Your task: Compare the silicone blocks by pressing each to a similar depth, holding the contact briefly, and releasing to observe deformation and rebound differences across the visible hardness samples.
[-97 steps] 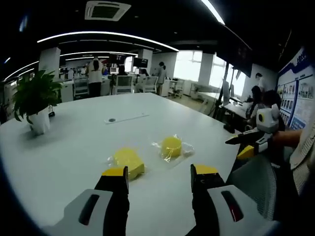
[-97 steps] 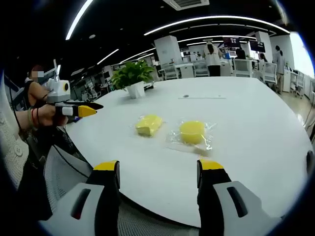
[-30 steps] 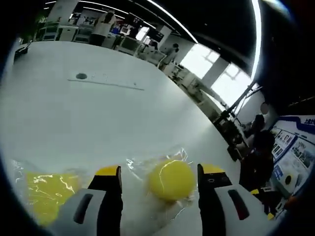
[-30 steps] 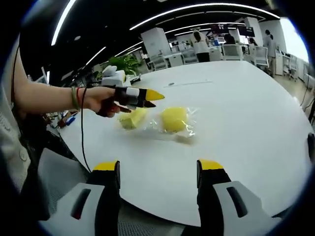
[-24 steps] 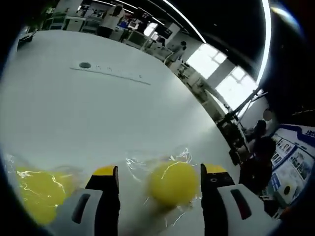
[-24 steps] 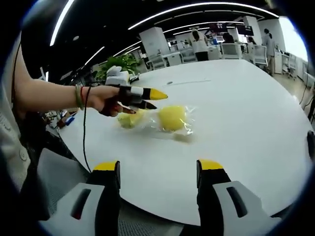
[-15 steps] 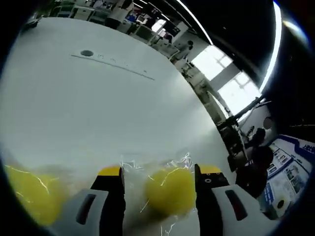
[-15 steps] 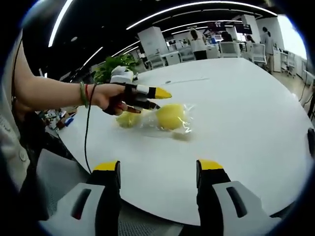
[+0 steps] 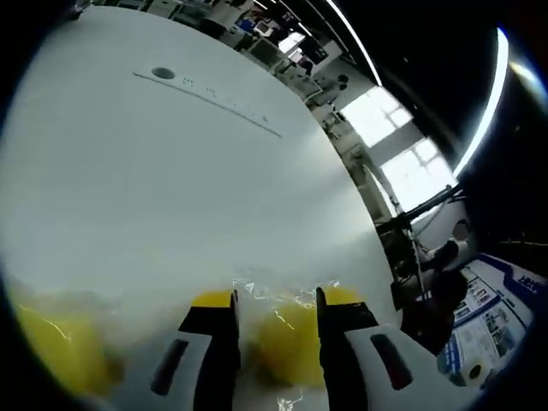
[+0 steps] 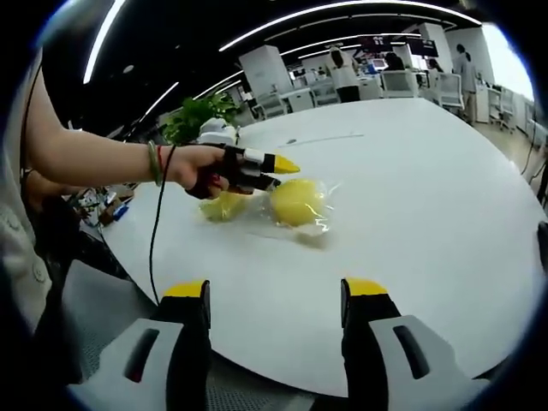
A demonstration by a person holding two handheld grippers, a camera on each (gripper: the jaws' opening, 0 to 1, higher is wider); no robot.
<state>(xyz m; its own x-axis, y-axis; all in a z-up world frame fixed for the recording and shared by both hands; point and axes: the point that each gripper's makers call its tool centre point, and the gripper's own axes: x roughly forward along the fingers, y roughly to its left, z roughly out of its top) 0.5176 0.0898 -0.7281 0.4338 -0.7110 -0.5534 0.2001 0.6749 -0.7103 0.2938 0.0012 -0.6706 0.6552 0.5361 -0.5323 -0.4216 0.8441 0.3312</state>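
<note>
Your left gripper [image 9: 276, 312], jaws narrowed around the bagged round silicone block [image 10: 295, 202]; right gripper [image 10: 274, 300] spread, idle. Expect soft give, slippery wrap—press its centre.

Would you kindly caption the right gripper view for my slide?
Left tongs reach the bagged round block on the table; right tongs wait open.

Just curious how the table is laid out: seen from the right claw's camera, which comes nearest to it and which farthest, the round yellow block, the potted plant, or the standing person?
1. Round yellow block, mid-table.
2. Potted plant, far left edge.
3. Standing person, beyond the table.
</note>
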